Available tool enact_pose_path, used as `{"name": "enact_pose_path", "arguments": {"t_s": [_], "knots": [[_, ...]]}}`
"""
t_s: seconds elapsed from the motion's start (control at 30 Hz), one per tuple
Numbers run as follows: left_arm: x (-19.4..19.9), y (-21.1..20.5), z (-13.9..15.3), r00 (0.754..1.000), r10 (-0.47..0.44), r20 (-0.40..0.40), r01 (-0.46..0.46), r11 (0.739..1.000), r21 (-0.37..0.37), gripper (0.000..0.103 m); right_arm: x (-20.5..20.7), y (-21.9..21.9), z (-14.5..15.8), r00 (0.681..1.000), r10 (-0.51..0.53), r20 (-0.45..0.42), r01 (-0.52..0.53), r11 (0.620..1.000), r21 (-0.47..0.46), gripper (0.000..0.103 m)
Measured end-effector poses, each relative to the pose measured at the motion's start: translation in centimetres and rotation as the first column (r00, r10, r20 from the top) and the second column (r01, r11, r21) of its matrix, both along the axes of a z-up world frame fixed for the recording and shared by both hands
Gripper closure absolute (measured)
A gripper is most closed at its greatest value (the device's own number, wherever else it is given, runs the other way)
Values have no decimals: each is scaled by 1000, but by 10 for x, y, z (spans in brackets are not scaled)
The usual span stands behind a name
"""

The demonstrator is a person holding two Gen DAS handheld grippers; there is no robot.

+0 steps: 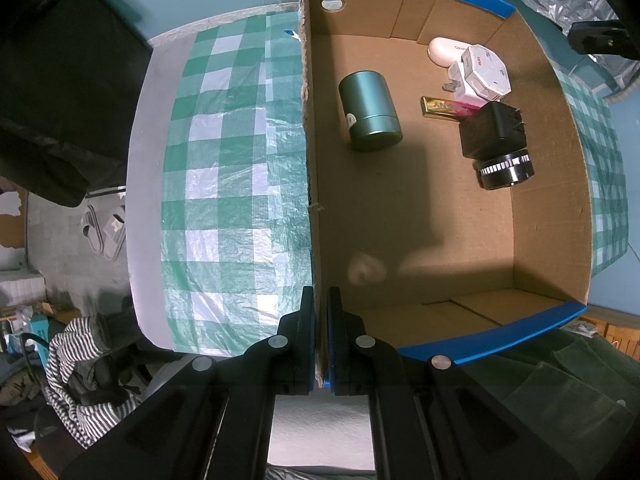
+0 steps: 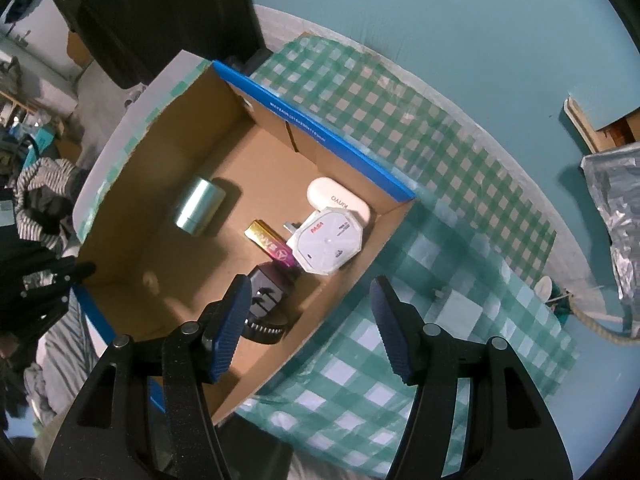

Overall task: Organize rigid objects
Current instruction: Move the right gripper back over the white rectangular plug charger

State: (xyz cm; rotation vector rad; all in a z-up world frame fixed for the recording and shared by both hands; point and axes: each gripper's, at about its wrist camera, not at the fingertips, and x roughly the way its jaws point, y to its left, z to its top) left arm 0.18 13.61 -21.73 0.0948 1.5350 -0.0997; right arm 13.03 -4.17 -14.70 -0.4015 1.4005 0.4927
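Note:
An open cardboard box (image 1: 312, 160) with blue edges sits on the checkered table. Inside lie a green metal can (image 1: 370, 110), a white case (image 1: 444, 50), a white octagonal plug adapter (image 1: 486, 74), a gold and pink bar (image 1: 448, 108), a black charger (image 1: 494, 130) and a black ring (image 1: 506, 172). My left gripper (image 1: 320, 300) is shut on the box's left wall near its front corner. My right gripper (image 2: 310, 292) is open and empty above the box's right wall (image 2: 360, 276). The can (image 2: 198, 206), the case (image 2: 338, 200) and the adapter (image 2: 328, 242) also show in the right wrist view.
A green and white checkered cloth (image 1: 224, 176) covers the table. A small white charger (image 2: 458, 312) lies on the cloth right of the box. A silver foil bag (image 2: 616, 200) and a rope (image 2: 596, 326) lie at the far right. Slippers (image 1: 106, 232) and clothes (image 1: 76, 376) are on the floor at the left.

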Motion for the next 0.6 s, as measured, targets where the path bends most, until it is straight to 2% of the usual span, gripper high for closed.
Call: {"name": "enact_pose_path", "arguments": {"t_s": [0.3, 0.6], "knots": [[0, 0, 1, 1000, -1, 1, 1, 1000, 2, 99, -5, -10, 18, 1000, 4, 27, -4, 1000, 8, 40], [0, 0, 3, 1000, 4, 0, -4, 1000, 0, 99, 1, -45, 7, 998, -64, 9, 64, 998, -7, 37]]}}
